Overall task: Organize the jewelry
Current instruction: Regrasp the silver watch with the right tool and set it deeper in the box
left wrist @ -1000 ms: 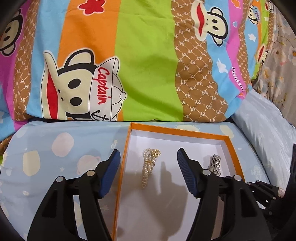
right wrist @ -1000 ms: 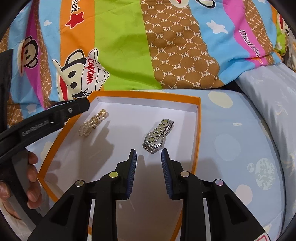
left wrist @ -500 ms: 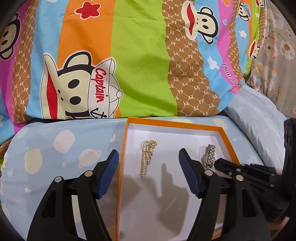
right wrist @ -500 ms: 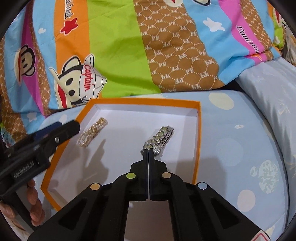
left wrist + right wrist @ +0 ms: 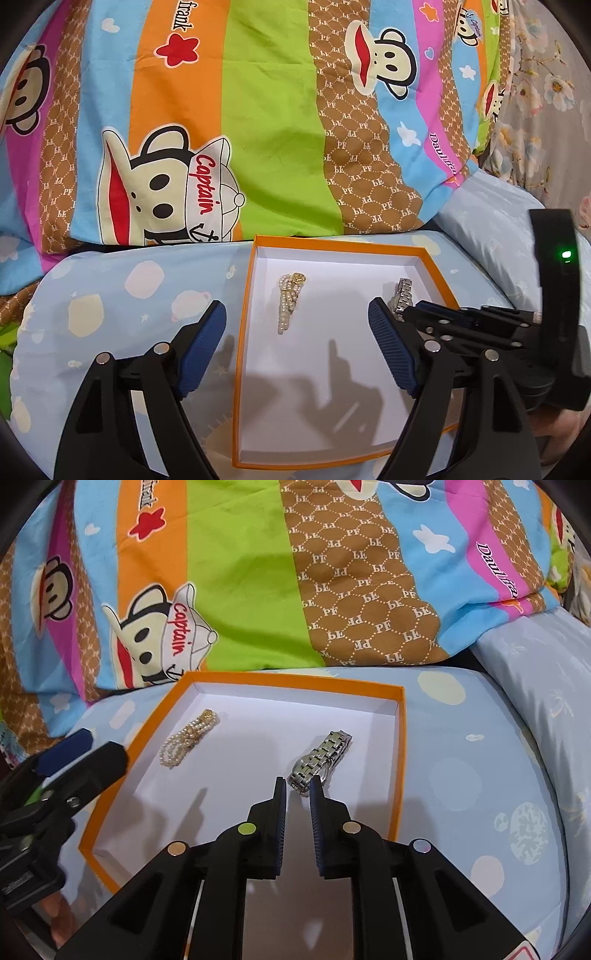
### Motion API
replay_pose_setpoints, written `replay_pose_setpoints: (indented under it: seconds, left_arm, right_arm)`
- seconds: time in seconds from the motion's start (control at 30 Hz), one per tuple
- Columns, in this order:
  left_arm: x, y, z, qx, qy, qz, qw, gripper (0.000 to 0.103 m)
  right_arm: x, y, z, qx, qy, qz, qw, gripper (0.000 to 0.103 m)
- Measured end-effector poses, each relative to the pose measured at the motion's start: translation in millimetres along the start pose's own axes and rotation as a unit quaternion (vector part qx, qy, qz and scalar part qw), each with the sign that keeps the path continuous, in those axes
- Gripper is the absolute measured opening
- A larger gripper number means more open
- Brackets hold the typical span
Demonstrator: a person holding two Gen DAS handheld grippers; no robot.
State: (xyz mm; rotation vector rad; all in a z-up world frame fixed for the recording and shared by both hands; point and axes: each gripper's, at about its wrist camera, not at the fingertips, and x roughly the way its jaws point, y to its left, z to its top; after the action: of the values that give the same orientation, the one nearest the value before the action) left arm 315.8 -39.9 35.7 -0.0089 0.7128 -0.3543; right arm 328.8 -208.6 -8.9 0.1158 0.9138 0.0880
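Observation:
An orange-rimmed white box (image 5: 243,332) (image 5: 400,757) lies on a light blue cushion. Inside it rest a pearl bracelet with a gold clasp (image 5: 290,306) (image 5: 188,738) and a silver metal watch (image 5: 321,757) (image 5: 402,299). My left gripper (image 5: 295,306) hovers over the box's left side with its jaws opening wide. The bracelet lies on the box floor beyond them, untouched. My right gripper (image 5: 297,781) points at the watch's near end. Its jaws are opening from a narrow gap with nothing pressed between the pads.
A striped cartoon-monkey quilt (image 5: 258,129) rises right behind the box. A pale blue pillow (image 5: 546,686) sits to the right. Fingers of the person's hands show at the frame edges (image 5: 55,915) (image 5: 561,435). The cushion (image 5: 110,314) spreads left of the box.
My left gripper's jaws spread wider and it drew back from the box. The right gripper's jaws shut fully near the watch, then parted a little. Bracelet and watch stayed put.

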Motion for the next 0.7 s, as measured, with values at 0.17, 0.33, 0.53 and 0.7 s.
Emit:
replay_pose_setpoints:
  seconds: [0.17, 0.33, 0.53, 0.7]
  left_arm:
    - [-1, 6, 0, -0.012, 0.000, 0.000, 0.9999, 0.077]
    - [-3, 11, 2, -0.025, -0.001, -0.004, 0.9997, 0.077]
    - [-3, 11, 1, -0.026, 0.000, -0.007, 0.9996, 0.077]
    - [-5, 10, 0, -0.028, -0.001, -0.009, 0.9996, 0.077]
  right_arm:
    - [9, 5, 2, -0.007, 0.007, -0.034, 0.999, 0.027]
    - [17, -2, 8, 0.017, 0.023, -0.044, 0.999, 0.019]
    - [2, -8, 10, 0.029, 0.012, -0.028, 0.999, 0.015]
    - [-26, -13, 8, 0.043, -0.005, 0.004, 0.999, 0.012]
